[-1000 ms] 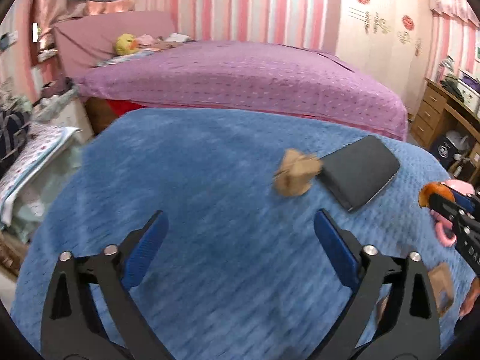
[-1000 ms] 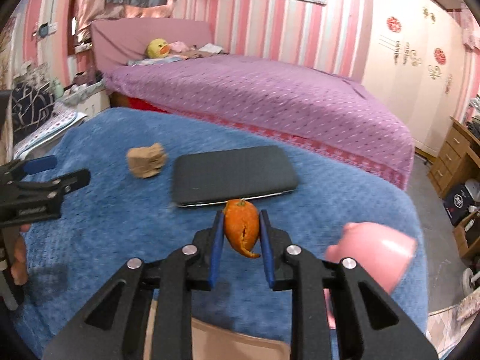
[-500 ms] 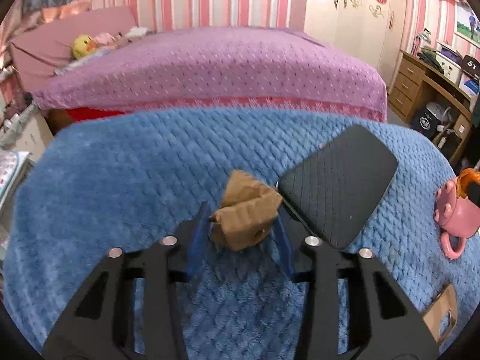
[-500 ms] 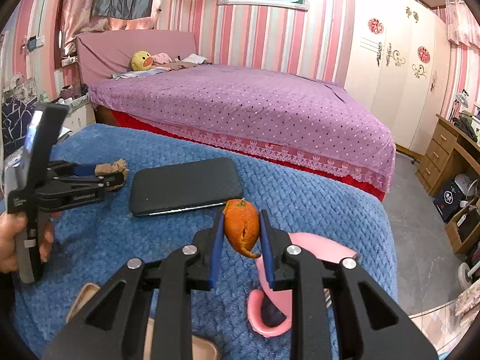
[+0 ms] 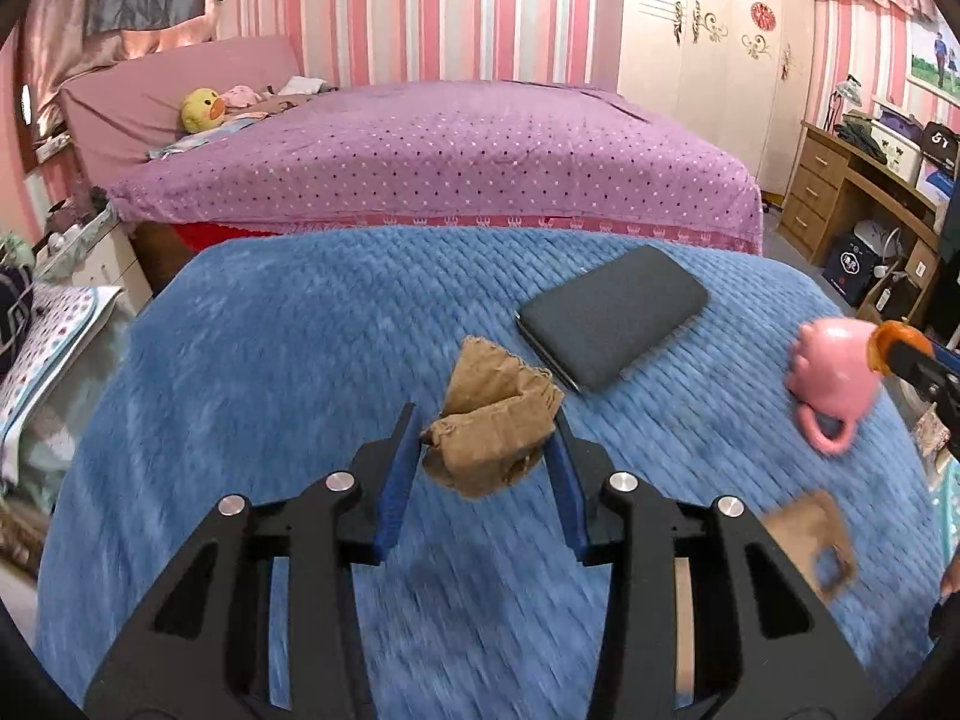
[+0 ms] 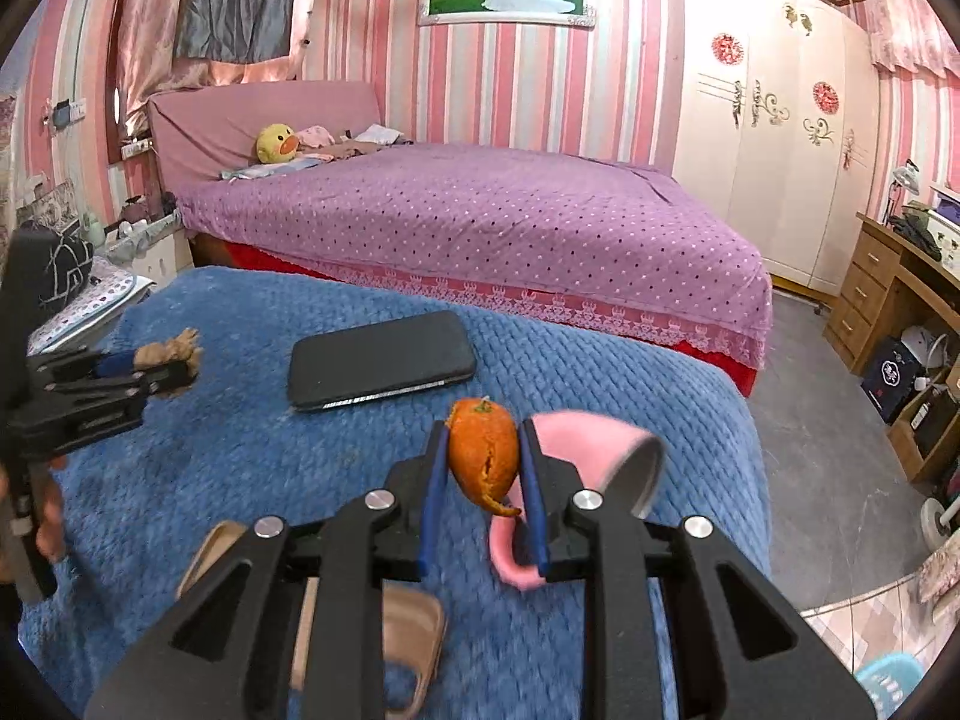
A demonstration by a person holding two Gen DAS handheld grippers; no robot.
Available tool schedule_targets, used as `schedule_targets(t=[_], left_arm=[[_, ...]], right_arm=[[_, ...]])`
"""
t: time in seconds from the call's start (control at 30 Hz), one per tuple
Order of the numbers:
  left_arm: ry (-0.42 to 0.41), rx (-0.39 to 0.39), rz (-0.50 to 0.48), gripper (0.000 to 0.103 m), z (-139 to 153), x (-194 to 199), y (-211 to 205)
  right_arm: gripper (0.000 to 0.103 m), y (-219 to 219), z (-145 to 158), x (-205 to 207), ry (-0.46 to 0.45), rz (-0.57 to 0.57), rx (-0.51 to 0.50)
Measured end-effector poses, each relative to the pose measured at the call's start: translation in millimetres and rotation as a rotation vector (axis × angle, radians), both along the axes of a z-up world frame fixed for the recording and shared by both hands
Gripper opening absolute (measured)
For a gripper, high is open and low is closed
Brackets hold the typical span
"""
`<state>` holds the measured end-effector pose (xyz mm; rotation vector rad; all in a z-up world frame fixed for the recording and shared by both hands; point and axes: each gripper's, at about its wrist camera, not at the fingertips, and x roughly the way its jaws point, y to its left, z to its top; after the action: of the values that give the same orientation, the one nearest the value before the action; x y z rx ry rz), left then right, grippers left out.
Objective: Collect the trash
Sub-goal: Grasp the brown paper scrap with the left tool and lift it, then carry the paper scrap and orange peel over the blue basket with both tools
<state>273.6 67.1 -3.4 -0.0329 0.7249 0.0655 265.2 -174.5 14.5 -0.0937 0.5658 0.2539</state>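
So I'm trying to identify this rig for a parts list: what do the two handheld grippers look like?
Both look alike. The left gripper and right gripper each have matte black angular finger arms with triangular cut-outs, round silver pivot bolts, and long flat blue pads lining the inner faces of the fingers. In the right wrist view, the left one's black body carries small white lettering, too small to read. No cables or sleeves show.

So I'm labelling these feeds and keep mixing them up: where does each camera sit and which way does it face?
Left wrist: on the left gripper, looking forward and down over the blue blanket; its fingers clamp crumpled brown paper.
Right wrist: on the right gripper, facing the purple bed; its fingers hold an orange peel, and a hand shows at the left edge.
Shared: black phone, pink mug, bed, and each other's gripper.
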Motion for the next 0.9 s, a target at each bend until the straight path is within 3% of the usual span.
schedule_targets(t=[0.23, 0.43, 0.9], left_arm=[[-0.025, -0.044, 0.004, 0.040, 9, -57, -27], [-0.063, -0.057, -0.048, 0.040, 20, -90, -62], [-0.092, -0.037, -0.179, 0.040, 28, -127, -158]], right_arm=[[0.023, -25, 5, -51, 0.010, -0.043, -0.017], [0.023, -60, 8, -85, 0.016, -0.106, -0.013], [0.023, -165, 16, -144, 0.000, -0.266, -0.002]])
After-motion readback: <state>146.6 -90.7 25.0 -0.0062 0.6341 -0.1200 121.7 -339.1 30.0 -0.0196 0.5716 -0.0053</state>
